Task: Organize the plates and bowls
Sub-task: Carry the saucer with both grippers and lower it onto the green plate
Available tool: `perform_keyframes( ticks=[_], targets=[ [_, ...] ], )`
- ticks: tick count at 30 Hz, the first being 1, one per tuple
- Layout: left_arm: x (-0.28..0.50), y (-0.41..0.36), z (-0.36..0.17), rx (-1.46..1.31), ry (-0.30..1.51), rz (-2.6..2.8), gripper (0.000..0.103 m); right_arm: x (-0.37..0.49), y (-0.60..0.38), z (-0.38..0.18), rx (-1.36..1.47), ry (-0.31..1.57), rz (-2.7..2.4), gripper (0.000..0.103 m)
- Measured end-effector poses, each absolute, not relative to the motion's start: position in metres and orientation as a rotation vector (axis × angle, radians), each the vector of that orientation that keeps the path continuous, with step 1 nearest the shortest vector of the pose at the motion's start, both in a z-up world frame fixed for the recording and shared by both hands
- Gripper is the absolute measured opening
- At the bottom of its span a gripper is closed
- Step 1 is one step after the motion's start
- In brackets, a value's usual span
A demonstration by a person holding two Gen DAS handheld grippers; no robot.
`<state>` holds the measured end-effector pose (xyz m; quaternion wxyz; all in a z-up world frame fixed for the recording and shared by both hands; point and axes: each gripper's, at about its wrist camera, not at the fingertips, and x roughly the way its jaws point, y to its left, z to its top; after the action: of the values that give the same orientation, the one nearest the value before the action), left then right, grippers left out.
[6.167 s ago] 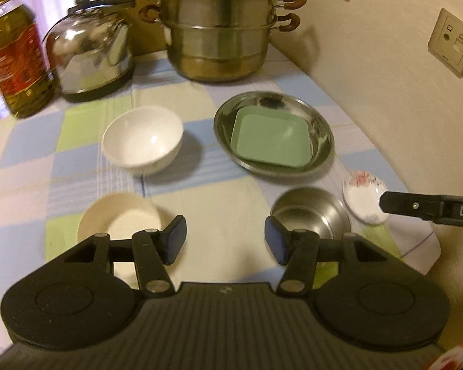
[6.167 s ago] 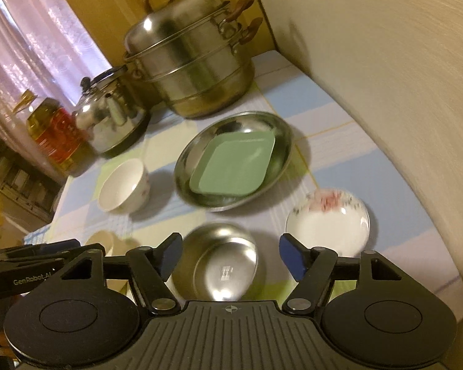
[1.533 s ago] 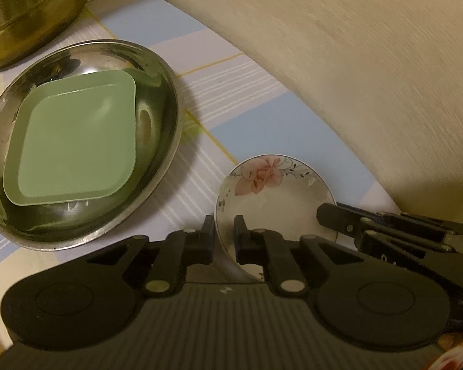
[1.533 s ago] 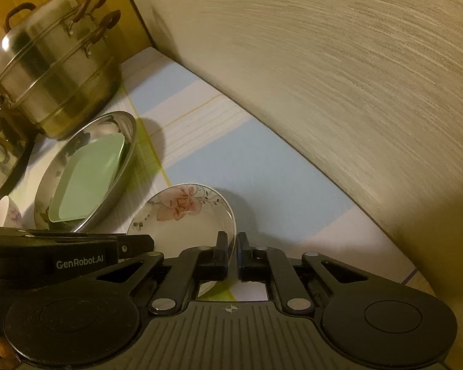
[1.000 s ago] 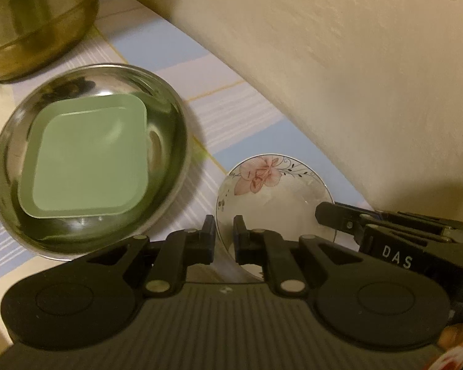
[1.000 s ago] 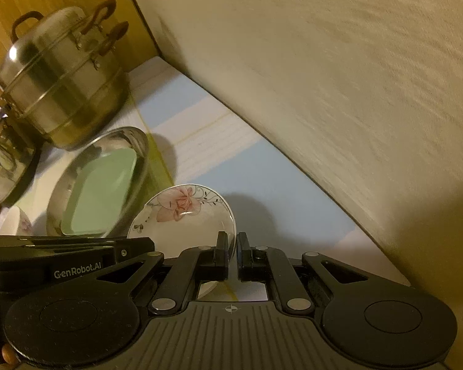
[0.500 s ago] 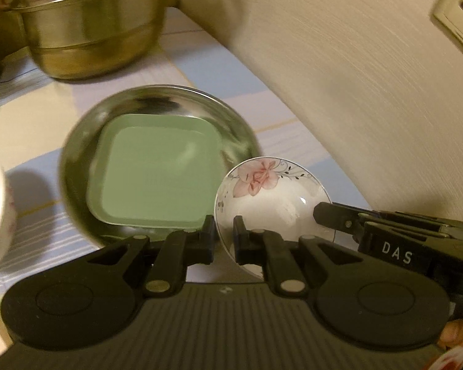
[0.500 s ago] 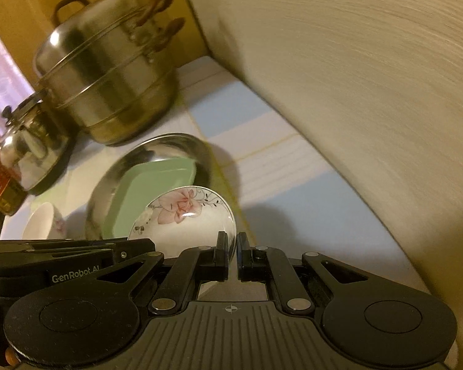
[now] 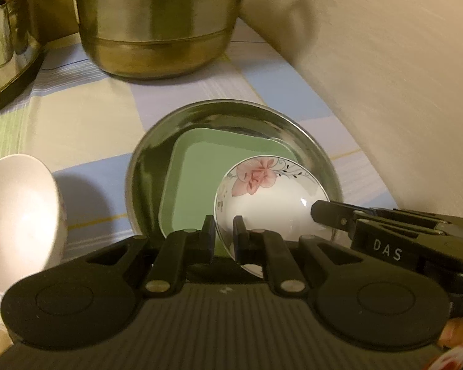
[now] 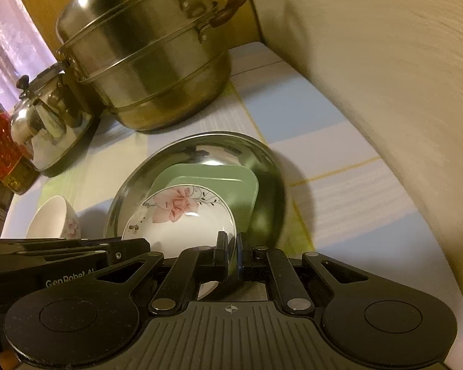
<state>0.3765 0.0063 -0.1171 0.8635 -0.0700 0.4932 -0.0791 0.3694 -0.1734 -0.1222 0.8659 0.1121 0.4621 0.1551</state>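
A small white saucer with a pink flower (image 9: 268, 197) (image 10: 182, 215) hangs over the green square plate (image 9: 200, 178) (image 10: 228, 182), which lies in the round steel dish (image 9: 231, 114) (image 10: 200, 145). My left gripper (image 9: 223, 228) is shut on the saucer's near left rim. My right gripper (image 10: 230, 246) is shut on its right rim, and it shows in the left wrist view as a black arm (image 9: 339, 215). A white bowl (image 9: 18, 215) (image 10: 55, 219) stands left of the steel dish.
A large steel steamer pot (image 9: 157, 21) (image 10: 145, 58) stands behind the dish, a kettle (image 10: 46, 123) and an oil bottle (image 10: 0, 154) to its left. A beige wall (image 9: 401, 77) runs close along the right. The tablecloth (image 9: 86, 123) is checked.
Both grippers have carried the saucer left, from the cloth beside the wall to above the green plate in the steel dish. The white bowl and steamer pot have come into view.
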Motion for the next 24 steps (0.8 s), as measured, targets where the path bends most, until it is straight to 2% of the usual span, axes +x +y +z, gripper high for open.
perform_keyframes(
  ticks=[24],
  targets=[
    [0.406, 0.016, -0.148, -0.171, 1.069, -0.132, 0.01, 0.407, -0.156, -0.156, 0.219, 1.002, 0.321, 0.006]
  ],
)
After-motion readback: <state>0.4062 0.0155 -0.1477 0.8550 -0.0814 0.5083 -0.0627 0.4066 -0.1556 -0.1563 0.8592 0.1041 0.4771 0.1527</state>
